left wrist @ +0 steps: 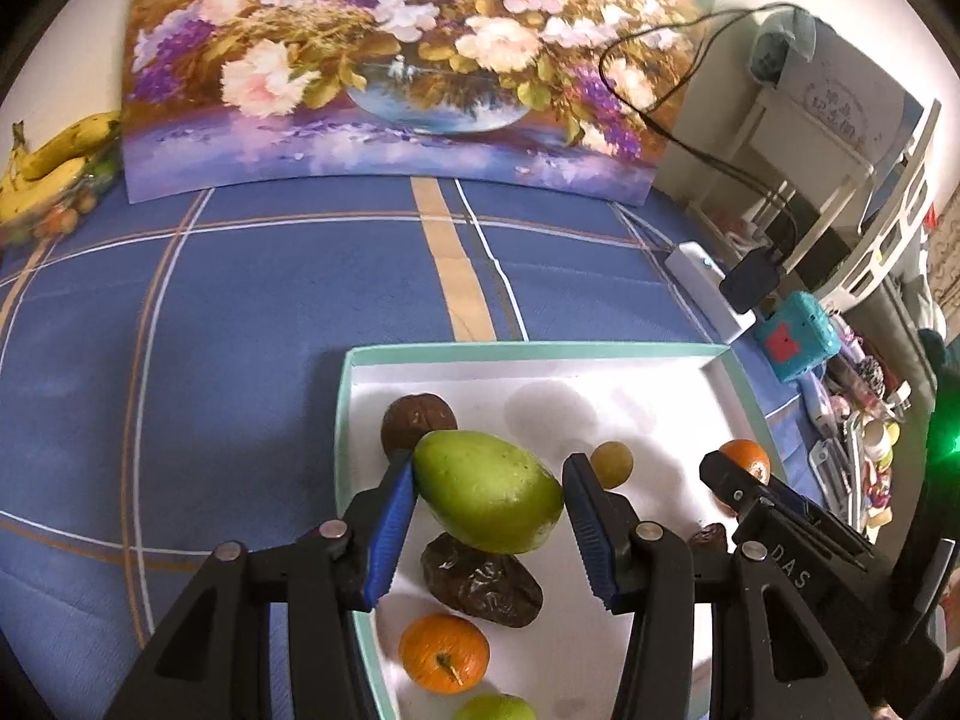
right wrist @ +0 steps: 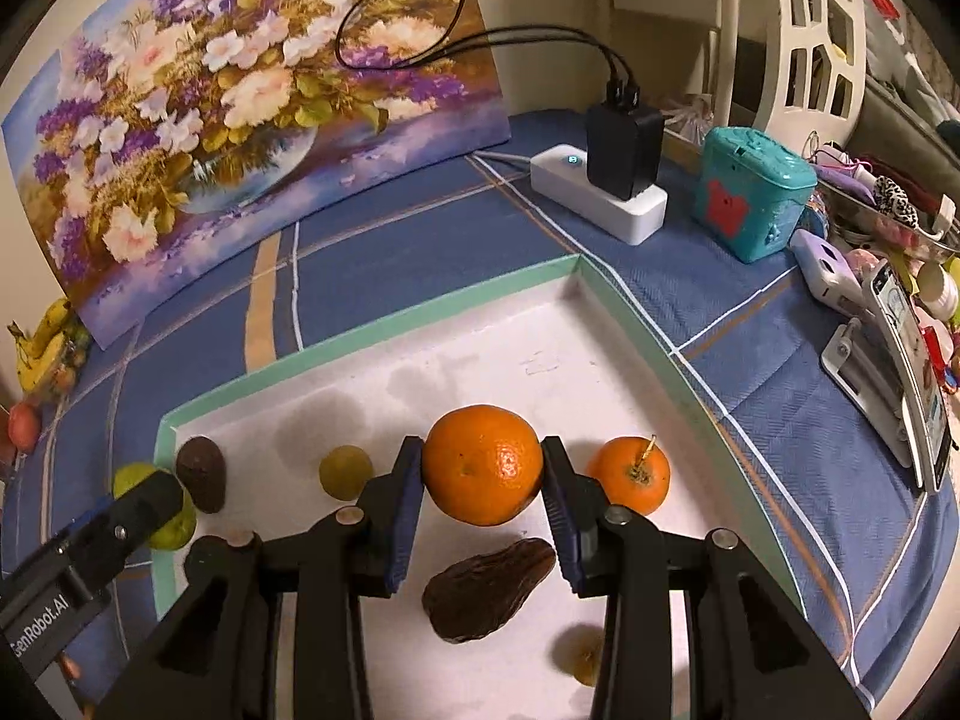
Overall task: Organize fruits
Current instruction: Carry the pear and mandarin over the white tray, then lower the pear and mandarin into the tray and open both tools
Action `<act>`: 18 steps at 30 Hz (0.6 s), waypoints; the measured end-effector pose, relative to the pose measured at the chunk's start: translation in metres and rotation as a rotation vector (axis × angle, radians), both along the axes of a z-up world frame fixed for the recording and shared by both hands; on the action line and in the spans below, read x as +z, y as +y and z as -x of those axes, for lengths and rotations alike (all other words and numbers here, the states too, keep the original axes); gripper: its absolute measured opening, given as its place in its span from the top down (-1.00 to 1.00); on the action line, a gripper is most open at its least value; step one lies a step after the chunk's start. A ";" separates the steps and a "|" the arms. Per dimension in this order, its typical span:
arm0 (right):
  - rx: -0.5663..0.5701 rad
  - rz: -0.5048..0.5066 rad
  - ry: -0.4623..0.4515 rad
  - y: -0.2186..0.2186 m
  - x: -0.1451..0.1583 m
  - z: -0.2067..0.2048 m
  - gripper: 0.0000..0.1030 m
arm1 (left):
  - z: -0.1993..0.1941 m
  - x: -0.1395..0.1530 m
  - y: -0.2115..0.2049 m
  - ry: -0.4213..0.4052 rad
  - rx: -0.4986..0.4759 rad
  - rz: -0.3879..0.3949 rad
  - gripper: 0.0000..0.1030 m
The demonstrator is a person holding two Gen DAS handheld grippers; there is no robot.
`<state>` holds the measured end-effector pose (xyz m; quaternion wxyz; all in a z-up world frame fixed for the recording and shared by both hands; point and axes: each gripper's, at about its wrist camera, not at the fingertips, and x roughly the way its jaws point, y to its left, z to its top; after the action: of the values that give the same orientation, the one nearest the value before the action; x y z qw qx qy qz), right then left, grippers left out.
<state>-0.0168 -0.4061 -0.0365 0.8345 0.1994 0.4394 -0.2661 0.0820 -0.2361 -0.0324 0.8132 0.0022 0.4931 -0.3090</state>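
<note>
The shallow mint-rimmed tray (right wrist: 384,324) on the blue checked table (left wrist: 240,330) holds a dark avocado (right wrist: 201,473), a small yellow-green fruit (right wrist: 345,471), a stemmed tangerine (right wrist: 630,474) and a wrinkled brown fruit (right wrist: 486,591). My left gripper (left wrist: 489,498), jaws clamped on a green mango (left wrist: 489,492), tilts down over the tray. My right gripper (right wrist: 483,468) tilts down too, jaws pinching an orange (right wrist: 483,465) above the tray.

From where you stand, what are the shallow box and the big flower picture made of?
The shallow box looks like cardboard: thin mint-green walls and a matte white floor with grey damp-looking stains. The flower picture seems a print on thin card or board, since the unframed sheet bows slightly where it leans against the wall.
</note>
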 end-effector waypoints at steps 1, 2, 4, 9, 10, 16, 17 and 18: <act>0.000 -0.005 0.006 -0.001 -0.003 0.000 0.22 | 0.000 -0.003 -0.002 0.004 -0.002 -0.008 -0.02; 0.001 -0.011 0.013 -0.001 -0.005 -0.001 0.22 | 0.000 -0.005 -0.004 0.008 -0.006 -0.015 -0.02; 0.005 -0.012 0.024 0.000 -0.008 -0.002 0.22 | 0.001 -0.010 -0.007 0.015 -0.011 -0.026 -0.02; 0.024 -0.012 0.052 0.003 -0.016 -0.005 0.22 | 0.003 -0.013 -0.012 0.018 -0.018 -0.040 -0.02; 0.026 -0.013 0.058 0.003 -0.018 -0.006 0.22 | 0.003 -0.014 -0.012 0.022 -0.021 -0.041 -0.02; 0.040 -0.013 0.087 0.007 -0.027 -0.009 0.22 | 0.002 -0.028 -0.016 0.055 -0.021 -0.075 -0.02; 0.042 -0.008 0.089 0.008 -0.027 -0.009 0.22 | 0.001 -0.030 -0.015 0.064 -0.019 -0.077 -0.02; 0.044 -0.005 0.091 0.008 -0.028 -0.009 0.22 | 0.001 -0.031 -0.014 0.067 -0.016 -0.069 -0.02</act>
<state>-0.0080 -0.3980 -0.0642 0.8187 0.1796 0.4819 -0.2556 0.0809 -0.2502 -0.0636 0.7932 0.0241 0.5303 -0.2982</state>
